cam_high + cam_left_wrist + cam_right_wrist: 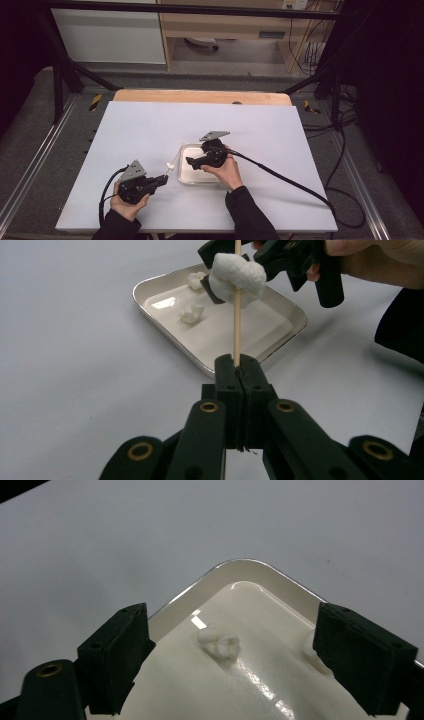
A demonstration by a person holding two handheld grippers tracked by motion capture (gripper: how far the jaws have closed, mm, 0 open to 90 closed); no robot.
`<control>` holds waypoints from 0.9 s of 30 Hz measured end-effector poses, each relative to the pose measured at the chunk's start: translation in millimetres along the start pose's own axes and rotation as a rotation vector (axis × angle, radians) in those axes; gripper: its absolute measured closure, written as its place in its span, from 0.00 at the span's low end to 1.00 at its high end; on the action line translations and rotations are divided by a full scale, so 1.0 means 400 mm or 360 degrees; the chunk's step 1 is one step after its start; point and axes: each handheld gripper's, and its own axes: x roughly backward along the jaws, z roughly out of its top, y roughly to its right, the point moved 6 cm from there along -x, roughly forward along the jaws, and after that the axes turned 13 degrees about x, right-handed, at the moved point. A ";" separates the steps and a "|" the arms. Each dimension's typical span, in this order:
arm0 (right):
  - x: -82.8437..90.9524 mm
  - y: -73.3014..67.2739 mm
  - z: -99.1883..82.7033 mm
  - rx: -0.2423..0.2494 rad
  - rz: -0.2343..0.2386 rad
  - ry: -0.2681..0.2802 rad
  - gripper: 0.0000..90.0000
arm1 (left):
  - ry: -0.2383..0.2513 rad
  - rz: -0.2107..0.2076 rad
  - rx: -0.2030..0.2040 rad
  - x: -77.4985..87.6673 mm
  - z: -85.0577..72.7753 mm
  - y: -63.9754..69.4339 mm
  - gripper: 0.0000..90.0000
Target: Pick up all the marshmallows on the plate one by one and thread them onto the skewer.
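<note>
One marshmallow (237,277) already sits threaded on the skewer (237,325) pinched in the closed left gripper (238,371), while the right gripper (230,655), fingers apart, hangs over the tray (280,582) around the next marshmallow piece (219,642), with another beside it.

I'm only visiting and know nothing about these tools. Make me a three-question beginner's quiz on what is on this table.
1. True or false: the left gripper is clamped on a wooden skewer with a white lump on it.
2. How many white lumps lie loose in the tray? A one, B two, C five.
3. The right gripper hovers over the tray with its jaws ____.

Key: 1 true. 2 B: a near piece and a far piece. 3 open, with nothing pressed between them.
</note>
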 end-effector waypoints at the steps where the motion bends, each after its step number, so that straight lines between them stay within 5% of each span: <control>1: -0.004 0.000 -0.001 0.0009 -0.0003 -0.0014 0.19 | 0.0001 0.0000 0.0001 0.000 0.000 -0.001 0.98; 14: -0.046 -0.004 -0.009 0.0057 -0.0005 -0.0077 0.46 | 0.0001 -0.0004 0.0002 0.001 0.000 -0.001 0.98; 27: -0.060 -0.009 -0.023 0.0080 0.0032 -0.0122 0.62 | -0.0014 -0.0005 -0.0004 -0.004 -0.002 0.002 0.98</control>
